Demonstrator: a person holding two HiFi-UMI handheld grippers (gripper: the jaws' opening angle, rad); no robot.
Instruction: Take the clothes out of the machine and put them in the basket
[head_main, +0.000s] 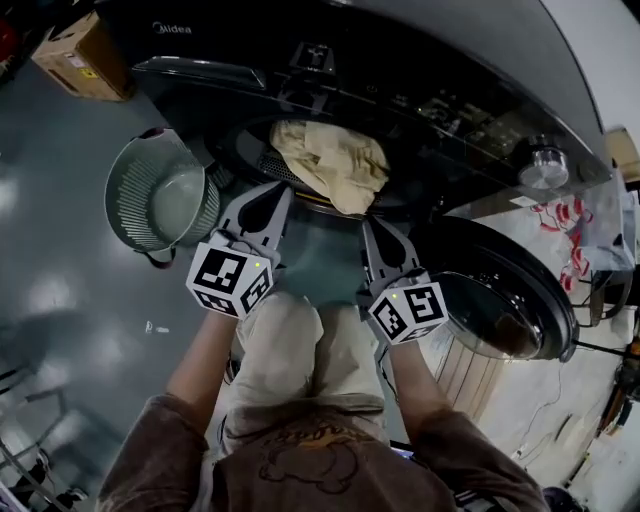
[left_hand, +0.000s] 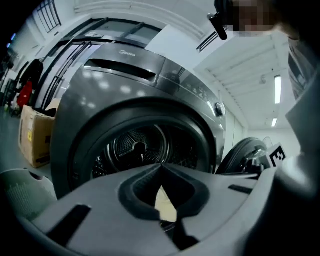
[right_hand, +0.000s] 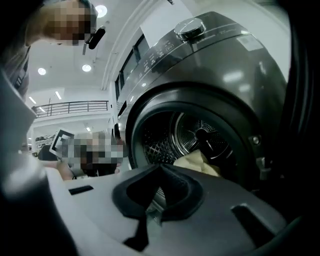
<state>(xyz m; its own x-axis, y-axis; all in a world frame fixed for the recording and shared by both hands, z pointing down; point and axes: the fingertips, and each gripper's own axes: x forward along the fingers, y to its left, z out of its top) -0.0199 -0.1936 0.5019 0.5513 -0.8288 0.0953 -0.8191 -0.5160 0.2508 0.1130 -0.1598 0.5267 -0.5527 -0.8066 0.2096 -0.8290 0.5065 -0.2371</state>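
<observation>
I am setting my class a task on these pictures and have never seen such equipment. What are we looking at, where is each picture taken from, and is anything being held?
A person works with two-jaw tongs, each bearing a marker cube, one in each hand. The head view looks down from a camera on the person's head and shows the left hand-held gripper and the right hand-held gripper. The other two pictures come from a camera riding on each gripper, looking along its jaws. Ahead stands a dark grey front-loading washing machine with its round glass door swung open. A crumpled beige cloth lies in the drum's mouth. A pale green round plastic basket sits on the floor at the person's left. Both grippers are shut and hold nothing.
</observation>
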